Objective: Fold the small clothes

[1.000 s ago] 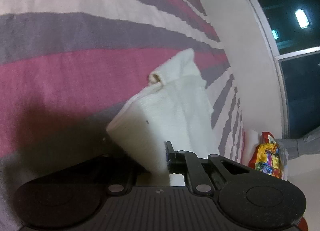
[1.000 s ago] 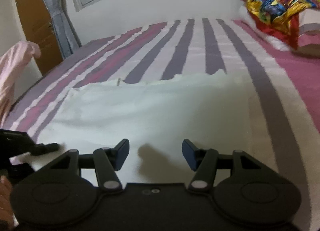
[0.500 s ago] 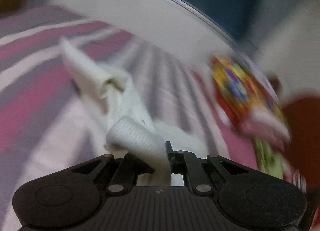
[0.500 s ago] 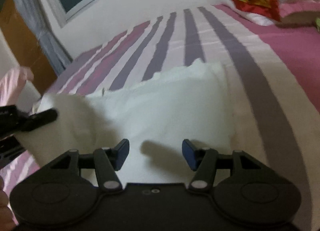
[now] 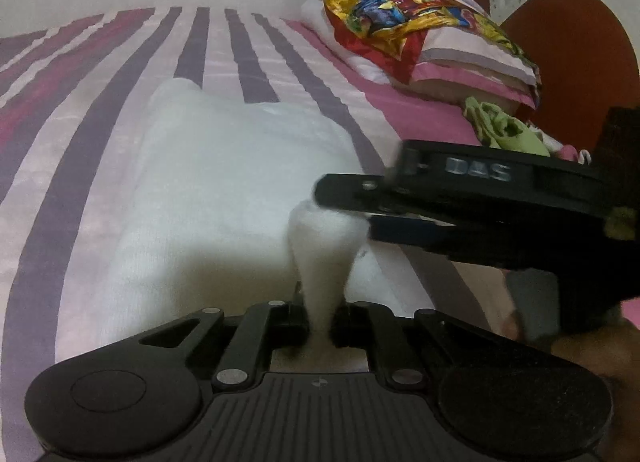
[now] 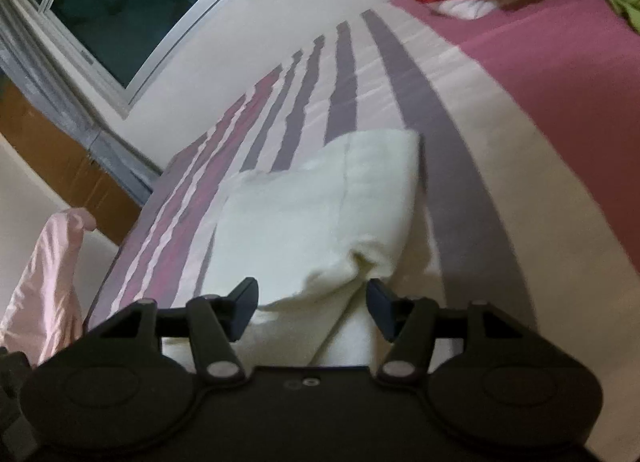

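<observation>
A small white garment (image 5: 224, 182) lies on the striped bed, folded over on itself. My left gripper (image 5: 318, 320) is shut on a pinched corner of the white garment and holds that corner up over the rest of it. My right gripper (image 6: 310, 302) is open, its jaws on either side of a raised fold of the white garment (image 6: 316, 218). In the left wrist view the right gripper (image 5: 460, 202) shows from the side, reaching in from the right just above the held corner.
The bed has a pink, purple and white striped cover (image 5: 100, 82). Pillows with a colourful foil bag (image 5: 400, 2) sit at the head. A green cloth (image 5: 504, 126) lies near them. A pink garment (image 6: 52, 282) hangs at the left. A window (image 6: 120, 2) is behind.
My left gripper has carried the garment's corner across, folding it over the rest. The right gripper has moved in over the fold, still open.
</observation>
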